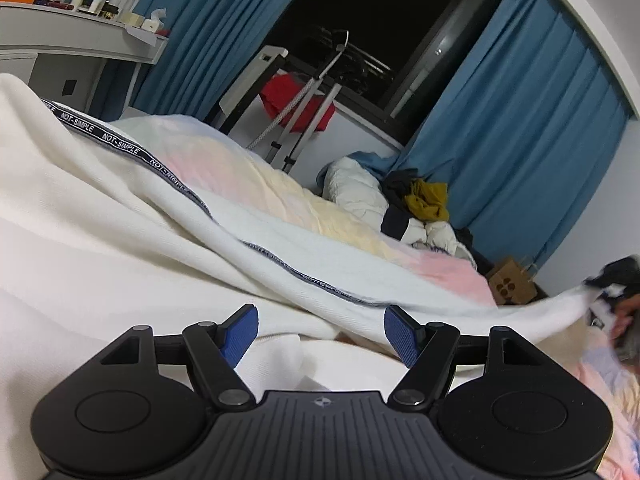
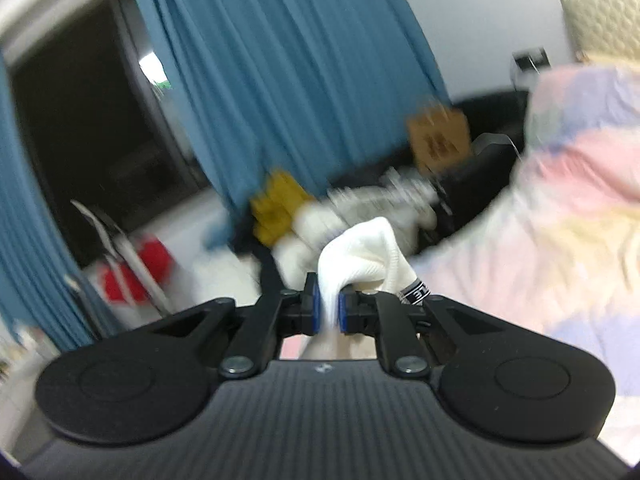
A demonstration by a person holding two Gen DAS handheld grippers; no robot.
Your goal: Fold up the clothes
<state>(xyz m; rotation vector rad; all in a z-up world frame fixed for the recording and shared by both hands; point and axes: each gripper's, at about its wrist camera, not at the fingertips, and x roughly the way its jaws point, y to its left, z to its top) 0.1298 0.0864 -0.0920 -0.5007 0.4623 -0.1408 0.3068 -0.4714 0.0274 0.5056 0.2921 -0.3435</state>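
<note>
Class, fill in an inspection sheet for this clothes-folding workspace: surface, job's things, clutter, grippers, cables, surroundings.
Surface: bed with a pastel quilt.
Job's things: white garment with lettered dark tape, spread on the bed, one end lifted.
Clutter: clothes pile at the bed's far end; cardboard box beyond it.
Grippers: left gripper open above the garment; right gripper shut on bunched white fabric.
Cables: nothing seen.
Surroundings: blue curtains, dark window, shelf with bottles, red item behind a metal stand.

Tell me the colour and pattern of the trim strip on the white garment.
The trim strip is dark navy with repeated white "NOT-SIMPLE" lettering, clearest in the left wrist view.
</note>
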